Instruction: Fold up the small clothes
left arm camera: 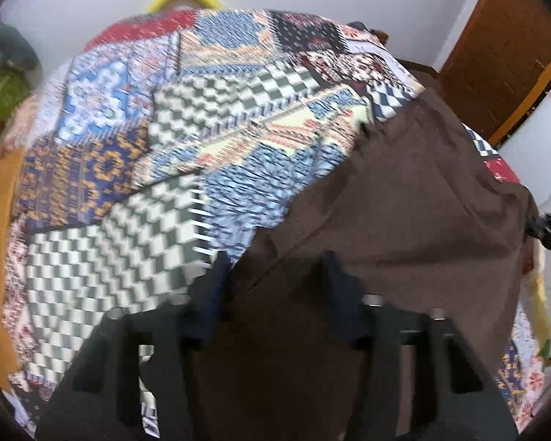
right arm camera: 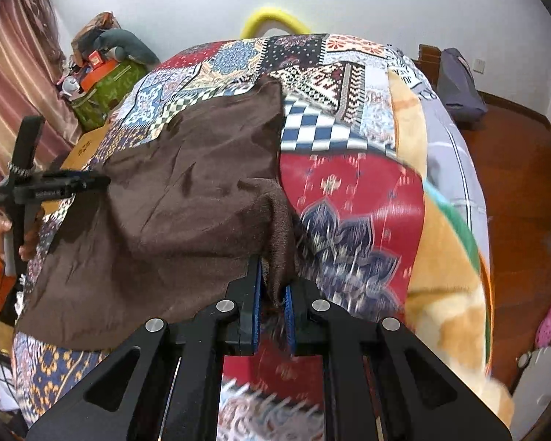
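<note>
1. Brown cloth (left arm camera: 404, 202) is seen spread over the patchwork bedspread (left arm camera: 128, 147) in the left wrist view; the left gripper (left arm camera: 275, 272) is held apart above its near edge, nothing being pinched.
2. In the right wrist view, a bunched corner of the brown cloth (right arm camera: 187, 191) is pinched by the right gripper (right arm camera: 273, 294). No containers are discernible.

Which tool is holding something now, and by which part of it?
The right tool pinches a bunched edge of the brown cloth. The left tool stands open over the cloth.
</note>
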The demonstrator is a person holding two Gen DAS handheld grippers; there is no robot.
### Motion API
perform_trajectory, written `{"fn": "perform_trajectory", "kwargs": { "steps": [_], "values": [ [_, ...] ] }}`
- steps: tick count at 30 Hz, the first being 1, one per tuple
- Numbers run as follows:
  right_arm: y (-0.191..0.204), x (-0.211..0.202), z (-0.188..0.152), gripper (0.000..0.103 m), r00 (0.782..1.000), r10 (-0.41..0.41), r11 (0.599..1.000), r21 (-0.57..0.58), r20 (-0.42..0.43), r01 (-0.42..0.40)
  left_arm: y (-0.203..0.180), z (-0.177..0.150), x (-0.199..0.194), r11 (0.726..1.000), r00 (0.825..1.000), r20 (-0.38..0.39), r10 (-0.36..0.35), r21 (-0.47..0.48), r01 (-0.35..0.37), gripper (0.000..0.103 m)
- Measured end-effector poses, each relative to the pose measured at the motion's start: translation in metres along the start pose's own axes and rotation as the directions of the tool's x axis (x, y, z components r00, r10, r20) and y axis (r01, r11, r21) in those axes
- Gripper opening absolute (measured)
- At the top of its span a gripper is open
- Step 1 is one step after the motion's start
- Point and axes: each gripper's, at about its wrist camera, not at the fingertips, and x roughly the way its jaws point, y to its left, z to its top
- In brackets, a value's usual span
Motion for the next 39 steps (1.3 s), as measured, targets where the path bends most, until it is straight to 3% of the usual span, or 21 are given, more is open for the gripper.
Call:
{"fn": "perform_trajectory", "kwargs": {
  "steps": [6, 10, 12, 15, 24, 29, 34, 36, 39],
  "values": [
    [0.0, 0.01, 0.02, 0.01, 0.999, -0.024, 1.0, -0.009, 0.024, 0.024, -0.025, -0.009, -0.013, 0.988, 0.993, 0.073, 0.092, 0.115, -0.1, 0.011],
    [0.005, 0.012, 0.024, 0.016, 0.998, -0.055, 0.998, -0.019, 0.032, 0.055, -0.024, -0.025, -0.023, 0.986, 0.991, 0.059, 0.12, 0.109, -0.126, 0.01],
    [0.008, 0.008, 0.022, 0.036, 0.998, -0.05, 0.999, -0.014, 0.03, 0.05, -0.021, -0.033, -0.028, 0.986, 0.991, 0.048, 0.126, 0.101, -0.131, 0.01],
    [0.012, -0.002, 0.017, 0.053, 0.999, -0.035, 0.999, -0.01, 0.037, 0.036, -0.017, -0.051, -0.037, 0.989, 0.992, 0.025, 0.124, 0.075, -0.126, 0.01],
    [0.039, -0.022, -0.022, 0.054, 0.998, 0.053, 0.998, 0.017, -0.025, -0.053, -0.018, -0.12, -0.066, 0.998, 0.996, -0.064, 0.055, -0.029, -0.057, 0.006],
    [0.067, -0.017, -0.051, 0.054, 0.991, 0.104, 0.995, 0.007, -0.089, -0.103, -0.041, -0.135, -0.088, 0.99, 0.991, -0.016, 0.131, 0.051, -0.13, 0.007],
    [0.092, 0.0, -0.066, 0.054, 0.975, 0.164, 0.986, -0.001, -0.148, -0.166, -0.036, -0.117, -0.093, 0.981, 0.982, 0.031, 0.187, 0.036, -0.188, 0.011],
    [0.097, 0.009, -0.067, 0.054, 0.97, 0.182, 0.983, 0.011, -0.163, -0.183, -0.028, -0.107, -0.089, 0.981, 0.981, 0.032, 0.19, 0.021, -0.191, 0.016],
    [0.097, 0.015, -0.059, 0.056, 0.969, 0.201, 0.98, 0.03, -0.142, -0.199, -0.017, -0.096, -0.082, 0.98, 0.98, 0.042, 0.197, 0.008, -0.197, 0.039]
  ]
}}
